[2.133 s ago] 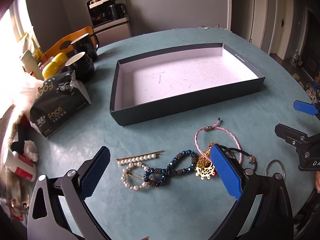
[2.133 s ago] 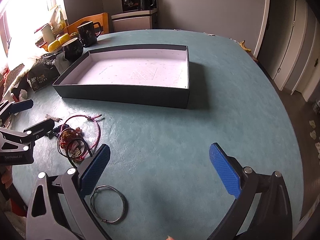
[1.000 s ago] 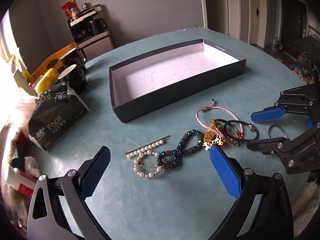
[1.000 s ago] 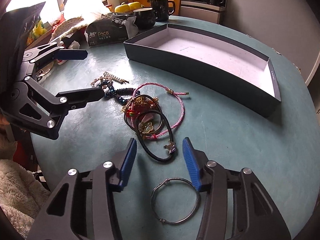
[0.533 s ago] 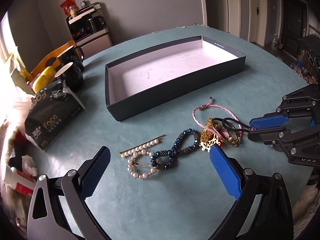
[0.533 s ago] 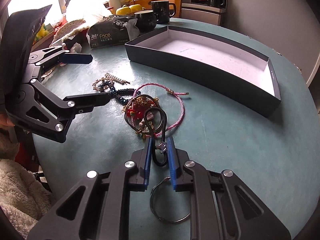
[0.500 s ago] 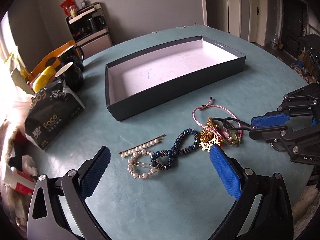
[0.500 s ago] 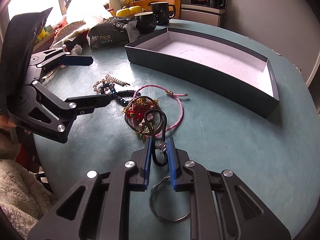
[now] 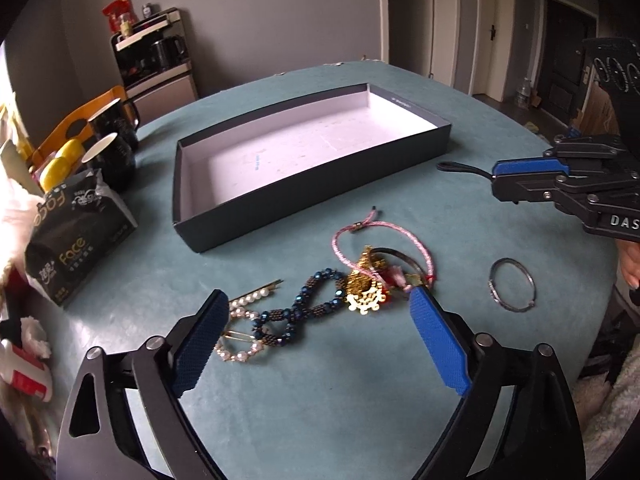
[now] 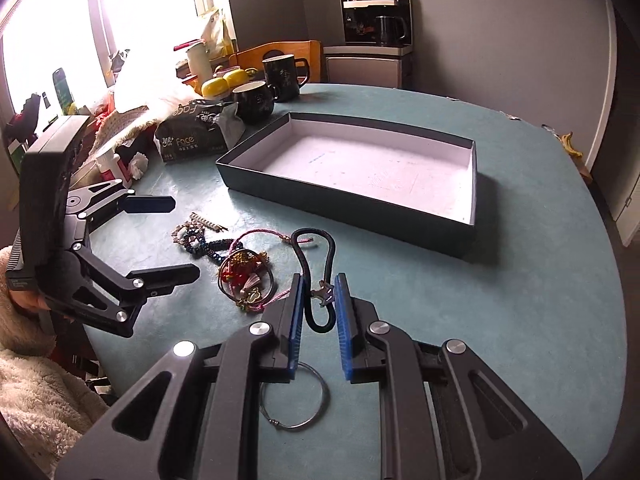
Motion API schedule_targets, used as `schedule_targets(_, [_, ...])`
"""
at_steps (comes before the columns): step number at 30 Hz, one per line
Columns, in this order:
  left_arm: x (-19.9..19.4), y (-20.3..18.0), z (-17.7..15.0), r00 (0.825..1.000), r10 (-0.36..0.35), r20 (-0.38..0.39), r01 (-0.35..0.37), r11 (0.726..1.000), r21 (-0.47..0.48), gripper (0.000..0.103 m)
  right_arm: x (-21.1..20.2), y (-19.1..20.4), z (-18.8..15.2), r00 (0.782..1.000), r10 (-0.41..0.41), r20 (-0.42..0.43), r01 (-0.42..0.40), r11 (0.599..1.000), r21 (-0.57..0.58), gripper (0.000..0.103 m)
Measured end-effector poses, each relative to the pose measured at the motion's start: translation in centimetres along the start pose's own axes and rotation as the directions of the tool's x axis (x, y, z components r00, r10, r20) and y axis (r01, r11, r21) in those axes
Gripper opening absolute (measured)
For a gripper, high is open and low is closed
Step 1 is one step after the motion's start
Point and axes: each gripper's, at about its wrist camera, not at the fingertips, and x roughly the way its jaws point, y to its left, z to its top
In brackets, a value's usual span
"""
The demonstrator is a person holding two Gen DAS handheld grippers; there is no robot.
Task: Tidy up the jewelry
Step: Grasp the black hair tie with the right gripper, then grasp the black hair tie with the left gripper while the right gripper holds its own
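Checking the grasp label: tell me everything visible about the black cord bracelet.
The black cord bracelet is a thin, round, matte loop, rubbery or leathery in look, with a small silver metal charm partway along. The right tongs are shut on its lower bend. It is pinched narrow and lifted clear of the jewelry pile, sticking out ahead of the tips above the teal table, short of the open box.

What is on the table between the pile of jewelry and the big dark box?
Nothing: only bare teal table lies between the jewelry pile and the box. The left wrist view shows that stretch best.
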Motion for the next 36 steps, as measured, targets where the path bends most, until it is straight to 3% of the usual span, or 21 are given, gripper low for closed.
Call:
schedule_targets(1, [0.0,-0.3,0.1,1.0,-0.019,0.001,0.019,1.0,0.006,0.08,0.0,-0.2,-0.1,1.0,-0.001,0.0,0.001,1.0,0.007,0.015])
schedule_targets(3, [0.3,-0.9,0.3,0.998,-0.067,-0.008,0.067,0.998,0.006,0.058,-0.1,-0.5,-0.4,1.0,-0.004,0.0,0.004,1.0,0.019,0.015])
schedule_targets(5, [0.8,-1.3,0.6,0.995,-0.1,-0.021,0.1,0.995,-0.002,0.046,-0.2,-0.7,-0.6,1.0,-0.004,0.0,0.004,1.0,0.026,0.015])
schedule_targets(13, [2.4,-1.2,0.9,0.98,-0.181,-0.083,0.175,0.982,-0.069,0.037,-1.1,-1.5,-1.5,1.0,-0.008,0.012,0.007,0.999,0.047,0.015])
schedule_targets(17, [2.7,-1.4,1.1,0.981,-0.171,-0.096,0.164,0.984,-0.074,0.021,-0.9,-2.0,-1.7,1.0,-0.004,0.008,0.004,0.998,0.057,0.015])
schedule_targets(26, [1.5,-2.3,1.6,0.985,-0.151,-0.084,0.149,0.988,-0.035,0.018,-0.9,-2.0,-1.6,1.0,0.002,0.018,-0.003,0.999,0.05,0.015])
schedule_targets(32, [2.0,-1.6,1.5,0.986,-0.127,-0.106,0.121,0.991,-0.059,0.018,-1.1,-1.9,-1.7,1.0,0.007,0.02,-0.008,0.999,0.05,0.015])
schedule_targets(36, [1.8,-1.1,1.1,0.978,-0.173,-0.113,0.164,0.982,-0.089,0.018,-1.1,-2.3,-1.8,1.0,0.004,0.022,-0.005,0.998,0.058,0.015])
